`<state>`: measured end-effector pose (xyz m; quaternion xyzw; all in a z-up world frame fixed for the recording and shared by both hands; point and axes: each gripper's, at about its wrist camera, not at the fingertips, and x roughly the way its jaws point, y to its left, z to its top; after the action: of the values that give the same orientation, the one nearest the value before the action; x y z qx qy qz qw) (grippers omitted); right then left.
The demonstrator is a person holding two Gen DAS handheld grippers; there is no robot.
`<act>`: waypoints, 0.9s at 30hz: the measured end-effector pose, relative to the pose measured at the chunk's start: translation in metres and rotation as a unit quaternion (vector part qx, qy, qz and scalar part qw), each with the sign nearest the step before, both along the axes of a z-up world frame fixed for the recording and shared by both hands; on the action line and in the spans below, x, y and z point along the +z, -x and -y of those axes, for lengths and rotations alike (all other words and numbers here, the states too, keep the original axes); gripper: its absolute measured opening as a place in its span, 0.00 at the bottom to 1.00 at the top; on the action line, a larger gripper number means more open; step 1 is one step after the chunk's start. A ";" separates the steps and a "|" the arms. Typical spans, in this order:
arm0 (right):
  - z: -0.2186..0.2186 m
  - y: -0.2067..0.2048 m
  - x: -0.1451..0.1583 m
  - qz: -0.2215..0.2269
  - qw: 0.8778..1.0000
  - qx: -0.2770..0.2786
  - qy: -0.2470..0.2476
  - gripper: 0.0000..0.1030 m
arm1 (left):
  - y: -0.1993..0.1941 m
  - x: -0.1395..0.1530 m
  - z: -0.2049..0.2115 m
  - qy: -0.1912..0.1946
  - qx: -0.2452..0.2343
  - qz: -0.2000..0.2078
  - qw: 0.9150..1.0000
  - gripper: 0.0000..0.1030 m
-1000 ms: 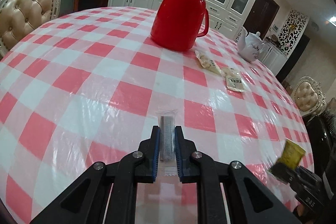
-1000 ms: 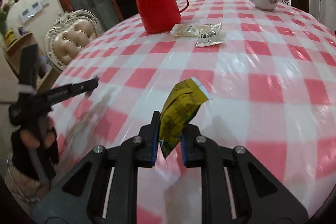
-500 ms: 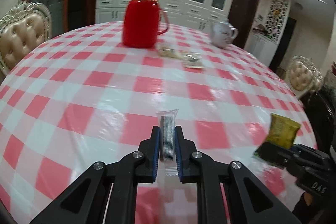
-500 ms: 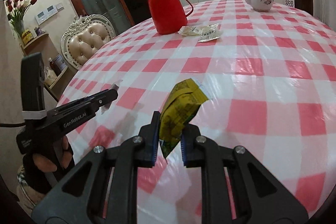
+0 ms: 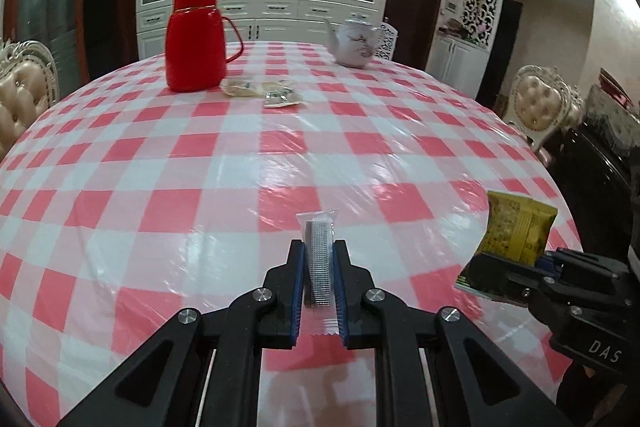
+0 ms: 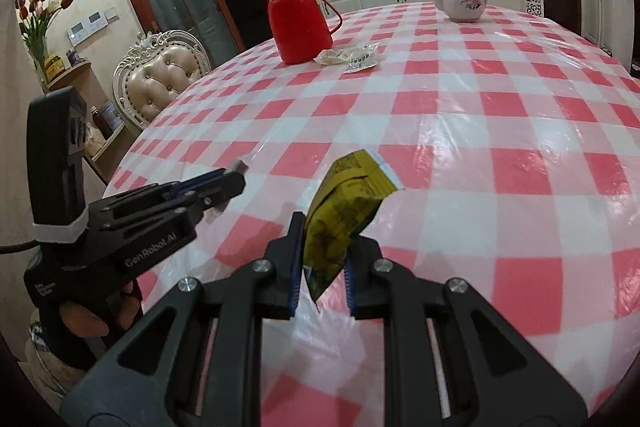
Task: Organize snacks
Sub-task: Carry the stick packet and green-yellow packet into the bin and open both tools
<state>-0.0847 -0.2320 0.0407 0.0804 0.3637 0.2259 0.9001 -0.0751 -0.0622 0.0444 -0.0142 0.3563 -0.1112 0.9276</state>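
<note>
My left gripper (image 5: 318, 259) is shut on a small clear packet with a grey wafer inside (image 5: 319, 255), held above the near edge of the checked table. It also shows in the right wrist view (image 6: 224, 183). My right gripper (image 6: 322, 239) is shut on a yellow snack packet (image 6: 346, 215), also held above the near edge; that packet shows at the right of the left wrist view (image 5: 516, 231). Two more snack packets (image 5: 262, 91) lie on the far side of the table beside the red flask; they also show in the right wrist view (image 6: 352, 58).
A red flask (image 5: 196, 39) and a white teapot (image 5: 354, 43) stand at the far side of the red-and-white checked table (image 5: 280, 155). Padded chairs stand at the left (image 5: 20, 95) and right (image 5: 540, 103). White cabinets line the back wall.
Both grippers have pulled back and up from the table while holding their packets. The flask and far packets now look farther away, and the teapot has come into the left wrist view.
</note>
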 end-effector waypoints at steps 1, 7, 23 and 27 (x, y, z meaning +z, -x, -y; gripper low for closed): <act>0.002 0.005 0.002 0.004 1.000 -0.001 0.003 0.20 | 0.004 0.001 0.004 -0.002 -0.003 0.002 1.000 0.14; 0.020 0.029 0.009 0.025 0.999 -0.007 0.019 0.20 | 0.022 0.005 0.026 -0.011 -0.023 0.007 1.000 0.14; 0.123 0.098 0.005 0.029 0.996 -0.045 0.069 0.20 | 0.067 0.009 0.136 -0.020 -0.158 -0.004 0.987 0.14; 0.167 0.119 0.003 0.017 0.991 -0.088 0.099 0.20 | 0.084 0.008 0.183 -0.004 -0.234 -0.023 0.972 0.14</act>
<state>-0.2034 -0.3988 0.0436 0.0188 0.3603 0.1098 0.9261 -0.1594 -0.2450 0.0521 0.0707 0.3714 -0.3232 0.8675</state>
